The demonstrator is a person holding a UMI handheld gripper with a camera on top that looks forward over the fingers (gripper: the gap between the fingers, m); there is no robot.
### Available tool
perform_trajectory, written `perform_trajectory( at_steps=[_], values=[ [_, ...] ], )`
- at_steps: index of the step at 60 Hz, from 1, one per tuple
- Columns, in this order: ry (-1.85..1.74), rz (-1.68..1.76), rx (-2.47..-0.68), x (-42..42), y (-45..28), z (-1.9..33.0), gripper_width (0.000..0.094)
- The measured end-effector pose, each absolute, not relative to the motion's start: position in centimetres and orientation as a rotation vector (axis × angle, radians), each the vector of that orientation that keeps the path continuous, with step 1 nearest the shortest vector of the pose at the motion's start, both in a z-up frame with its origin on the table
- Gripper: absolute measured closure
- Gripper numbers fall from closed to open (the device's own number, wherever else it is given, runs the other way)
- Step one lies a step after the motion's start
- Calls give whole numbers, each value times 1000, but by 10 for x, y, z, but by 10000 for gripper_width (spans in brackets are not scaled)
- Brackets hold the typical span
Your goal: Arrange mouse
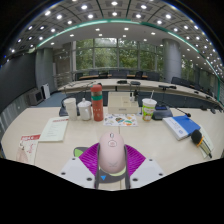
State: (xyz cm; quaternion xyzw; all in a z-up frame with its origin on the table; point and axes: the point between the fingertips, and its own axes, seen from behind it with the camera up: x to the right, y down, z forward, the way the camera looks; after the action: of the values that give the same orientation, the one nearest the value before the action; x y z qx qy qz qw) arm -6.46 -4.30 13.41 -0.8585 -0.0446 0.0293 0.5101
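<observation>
Mouse between the fingers

The gripper (112,168) pinches the white mouse (111,152) (pink pads against both sides), above the table (60,147).

mouse (111,151) between fingers (87,158), bottle (97,103) beyond, on table (60,145)

Pale grey fingers (88,166) with purple inner pads (97,155)

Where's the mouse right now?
In the gripper view the mouse sits between the fingers of the hand-held gripper, near the table's front edge, well in front of the red bottle and cups.
</observation>
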Motion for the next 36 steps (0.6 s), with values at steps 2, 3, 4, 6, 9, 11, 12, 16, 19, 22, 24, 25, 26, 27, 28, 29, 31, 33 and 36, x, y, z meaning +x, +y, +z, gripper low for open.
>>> perform_trajectory(
  at_steps=[2,3,4,6,9,11,12,16,19,22,24,25,26,27,28,29,31,33,36],
  values=[
    [-117,77,-2093,-74,-36,120,597],
    [-122,82,-2106,-79,-34,111,596],
    [-126,88,-2119,-84,-31,104,597],
    [-128,101,-2135,-92,-26,89,596],
    [-134,107,-2162,-100,-18,69,595],
    [-134,102,-2182,-102,-15,56,593],
    [-134,100,-2193,-103,-14,50,593],
    [-121,111,-2231,-108,-12,26,590],
    [-114,108,-2254,-108,-11,13,561],
    [-116,106,-2270,-108,-11,3,528],
    [-119,119,-2285,-109,-12,-2,501],
    [-120,125,-2293,-110,-13,-5,486],
    [-123,132,-2302,-111,-14,-7,472],
    [-127,139,-2309,-112,-15,-8,457],
    [-130,141,-2310,-112,-16,-9,443],
    [-134,140,-2307,-112,-16,-8,422],
    [-146,129,-2307,-111,-18,-6,318],
    [-159,121,-2309,-110,-21,-1,157],
    [-175,105,-2299,-110,-25,10,90]
  ],
)
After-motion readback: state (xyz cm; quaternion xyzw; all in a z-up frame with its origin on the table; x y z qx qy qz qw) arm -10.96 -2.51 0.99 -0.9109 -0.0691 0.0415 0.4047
